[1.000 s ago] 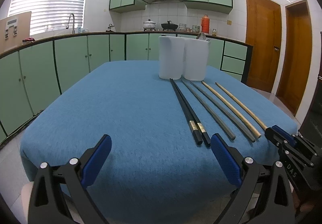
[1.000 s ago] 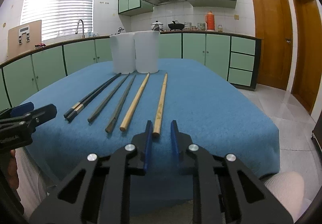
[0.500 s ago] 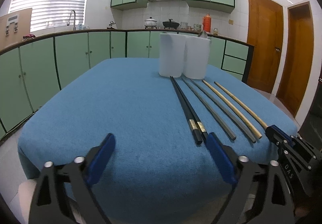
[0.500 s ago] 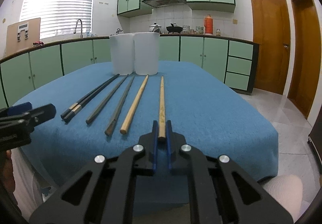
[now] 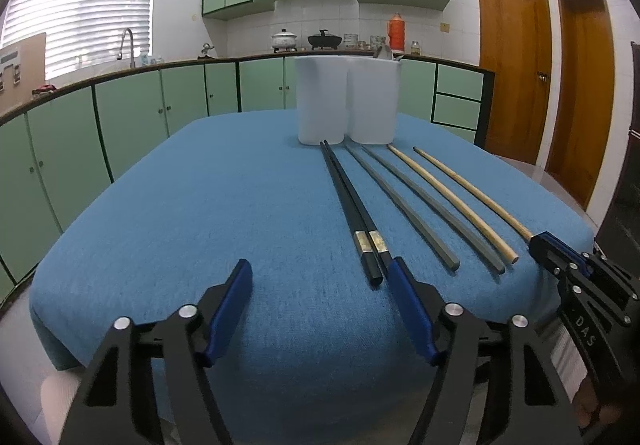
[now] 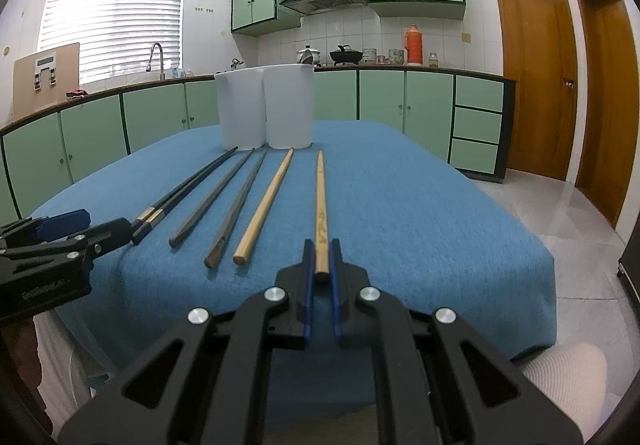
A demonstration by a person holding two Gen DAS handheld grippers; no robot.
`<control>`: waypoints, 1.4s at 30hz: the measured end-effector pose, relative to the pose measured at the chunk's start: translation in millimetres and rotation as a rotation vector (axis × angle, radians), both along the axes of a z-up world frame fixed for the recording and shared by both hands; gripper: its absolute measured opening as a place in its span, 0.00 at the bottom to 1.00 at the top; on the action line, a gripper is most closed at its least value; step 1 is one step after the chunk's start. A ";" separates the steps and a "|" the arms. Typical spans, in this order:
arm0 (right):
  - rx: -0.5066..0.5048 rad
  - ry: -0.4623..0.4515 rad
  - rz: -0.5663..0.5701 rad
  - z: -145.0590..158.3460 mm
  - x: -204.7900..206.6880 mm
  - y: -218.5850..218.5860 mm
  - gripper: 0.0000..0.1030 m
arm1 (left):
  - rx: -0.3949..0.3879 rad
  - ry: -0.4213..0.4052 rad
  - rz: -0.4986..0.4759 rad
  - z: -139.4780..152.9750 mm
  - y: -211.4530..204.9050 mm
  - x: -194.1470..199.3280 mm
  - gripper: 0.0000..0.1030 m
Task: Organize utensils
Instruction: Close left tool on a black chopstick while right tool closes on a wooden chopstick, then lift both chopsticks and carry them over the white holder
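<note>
Since a second ago your right gripper (image 6: 321,259) has gone from a narrow gap to pinching the near end of the rightmost bamboo chopstick (image 6: 320,205), and your left gripper (image 5: 320,285) has been narrowing its jaws with nothing between them; they are standing apart over the blue cloth (image 5: 200,225), the right-hand pad just beside the butt of the black chopsticks (image 5: 352,213). You are gripping the bamboo stick at its very tail, so expect it to be light, stiff and smooth, likely to pivot or droop at the far tip; a grip further up the shaft would probably steady it. Both your hands are pointing forward and slightly downward at the near table edge. Beyond the pads, the other bamboo chopstick (image 6: 266,201) and two grey chopsticks (image 6: 228,197) are lying in parallel, tips toward the two white holders (image 6: 266,109) at the far side.
</note>
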State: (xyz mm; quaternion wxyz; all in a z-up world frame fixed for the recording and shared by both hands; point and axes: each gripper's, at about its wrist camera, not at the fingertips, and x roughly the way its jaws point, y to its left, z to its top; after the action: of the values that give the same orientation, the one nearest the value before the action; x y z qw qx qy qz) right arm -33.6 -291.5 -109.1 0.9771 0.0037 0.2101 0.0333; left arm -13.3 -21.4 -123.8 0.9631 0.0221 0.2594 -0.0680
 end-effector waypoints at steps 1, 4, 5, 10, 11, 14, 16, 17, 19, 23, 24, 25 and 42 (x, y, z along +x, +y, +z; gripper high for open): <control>0.002 0.000 0.000 0.0 0.1 -0.5 0.06 | 0.003 0.003 0.000 -0.1 0.4 0.6 0.62; 0.002 0.000 -0.001 0.1 0.2 -1.0 0.06 | 0.004 0.014 -0.007 -0.6 1.4 -0.1 0.60; 0.003 0.000 -0.001 0.1 0.1 -1.3 0.06 | 0.003 0.016 -0.009 -0.5 1.5 -0.6 0.60; 0.007 0.001 -0.003 0.1 0.6 -1.8 0.06 | 0.019 0.020 -0.015 -1.6 -3.7 2.9 0.60; 0.009 0.002 -0.005 0.3 0.9 -2.3 0.06 | 0.015 0.022 -0.020 -1.5 -4.7 3.8 0.60; 0.016 0.003 -0.006 0.2 1.0 -4.0 0.06 | 0.000 0.022 -0.035 -2.4 -9.3 6.9 0.52; 0.013 0.004 -0.004 0.2 1.0 -3.7 0.07 | -0.005 0.022 -0.041 -2.6 -11.8 7.0 0.42; 0.012 0.003 -0.002 0.1 0.6 -3.7 0.07 | -0.007 0.021 -0.045 -2.7 -12.3 6.4 0.41; 0.012 0.002 -0.001 -0.1 -0.5 -4.2 0.07 | -0.012 0.020 -0.046 -3.1 -13.4 5.4 0.37; 0.019 0.004 -0.001 -0.5 -2.5 -6.3 0.07 | -0.035 0.029 -0.049 -2.2 -14.1 5.8 0.30; 0.019 0.004 -0.002 -0.8 -3.0 -6.7 0.08 | -0.036 0.030 -0.049 -2.3 -14.8 5.9 0.29; 0.019 0.004 -0.003 -0.7 -3.7 -7.2 0.08 | -0.037 0.030 -0.047 -2.2 -15.3 5.8 0.29; -0.014 -0.002 -0.009 -2.5 -3.8 -2.5 0.07 | -0.043 0.017 -0.017 -3.2 -23.2 0.8 0.08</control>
State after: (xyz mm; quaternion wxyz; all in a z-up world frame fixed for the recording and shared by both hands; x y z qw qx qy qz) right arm -37.4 -294.0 -111.6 0.9775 -0.0023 0.2090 0.0276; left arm -12.5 -44.6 -127.0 0.9605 0.0029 0.2660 -0.0817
